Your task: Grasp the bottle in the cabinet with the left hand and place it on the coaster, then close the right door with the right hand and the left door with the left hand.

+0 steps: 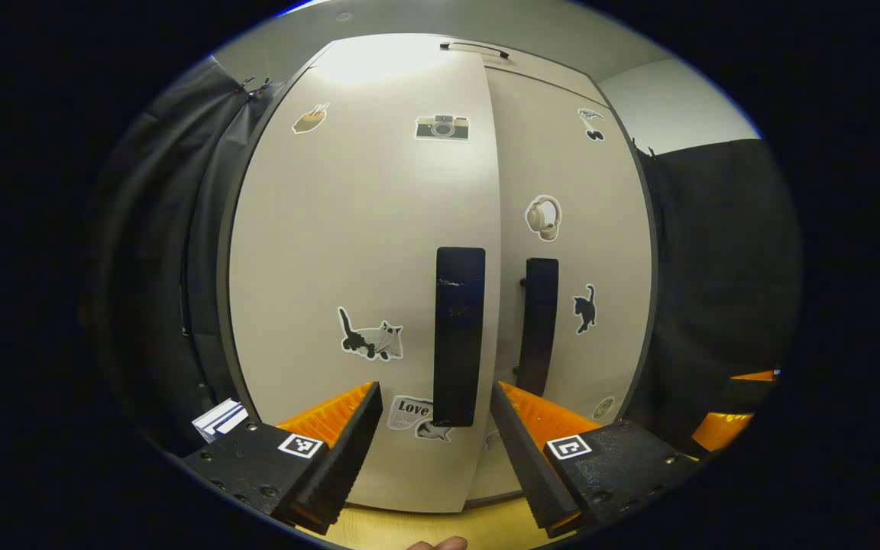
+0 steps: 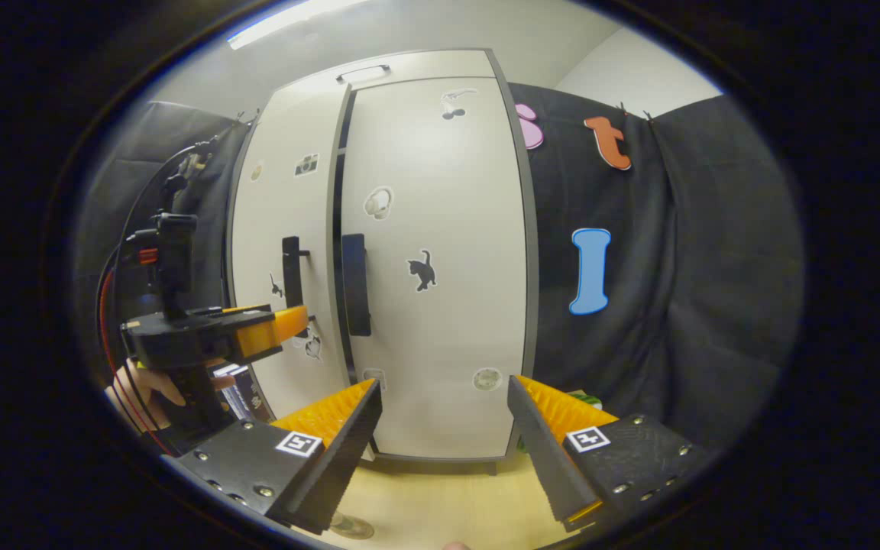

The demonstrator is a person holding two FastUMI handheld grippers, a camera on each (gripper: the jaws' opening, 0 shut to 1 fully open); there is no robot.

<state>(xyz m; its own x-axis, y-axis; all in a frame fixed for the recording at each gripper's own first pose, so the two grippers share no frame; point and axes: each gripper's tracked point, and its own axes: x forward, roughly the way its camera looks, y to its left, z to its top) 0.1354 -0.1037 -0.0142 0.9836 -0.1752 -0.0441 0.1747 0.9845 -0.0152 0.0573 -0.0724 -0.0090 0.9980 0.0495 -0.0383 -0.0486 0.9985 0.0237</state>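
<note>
The pale cabinet stands close ahead in the left gripper view. Its left door (image 1: 363,252) hangs slightly ajar, its edge in front of the right door (image 1: 570,252). My left gripper (image 1: 436,447) is open, and the left door's black handle (image 1: 459,336) rises just beyond the gap between its fingers, not touched. In the right gripper view the right door (image 2: 440,305) looks shut, with a dark gap beside the left door (image 2: 279,221). My right gripper (image 2: 444,447) is open and holds nothing. A round disc, perhaps the coaster (image 2: 352,525), lies on the wooden table (image 2: 440,496).
In the right gripper view a hand (image 2: 142,389) holds the left gripper (image 2: 287,325) near the left door's handle (image 2: 292,267). A blue and white box (image 1: 218,418) sits left of the cabinet. Something green (image 2: 583,397) peeks out at the cabinet's right foot. Black cloth surrounds the cabinet.
</note>
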